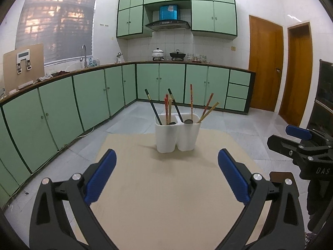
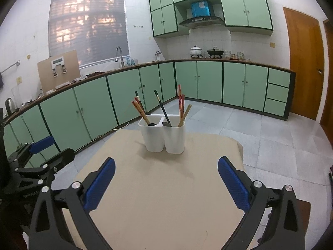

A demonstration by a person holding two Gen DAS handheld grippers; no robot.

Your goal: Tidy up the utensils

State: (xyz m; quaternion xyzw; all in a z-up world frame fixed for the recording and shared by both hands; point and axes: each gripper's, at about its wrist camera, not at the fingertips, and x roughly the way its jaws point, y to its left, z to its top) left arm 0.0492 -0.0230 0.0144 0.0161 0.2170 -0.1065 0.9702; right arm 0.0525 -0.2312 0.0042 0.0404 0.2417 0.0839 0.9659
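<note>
Green cabinets [image 1: 91,95] behind the holder [image 1: 177,133] (chopsticks [image 1: 191,102] inside) — table [image 1: 166,187] otherwise bare.

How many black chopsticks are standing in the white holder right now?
2. One black chopstick leans in the left compartment of the white holder; the other black chopstick stands in the right compartment. Shorter ones could be hidden inside.

White-tiled kitchen: mint-green cabinets [image 1: 89,95] under a brown counter [image 2: 229,60], a blinded window [image 1: 58,25], wooden doors [image 1: 265,62], grey floor tiles [image 2: 281,145]
</note>
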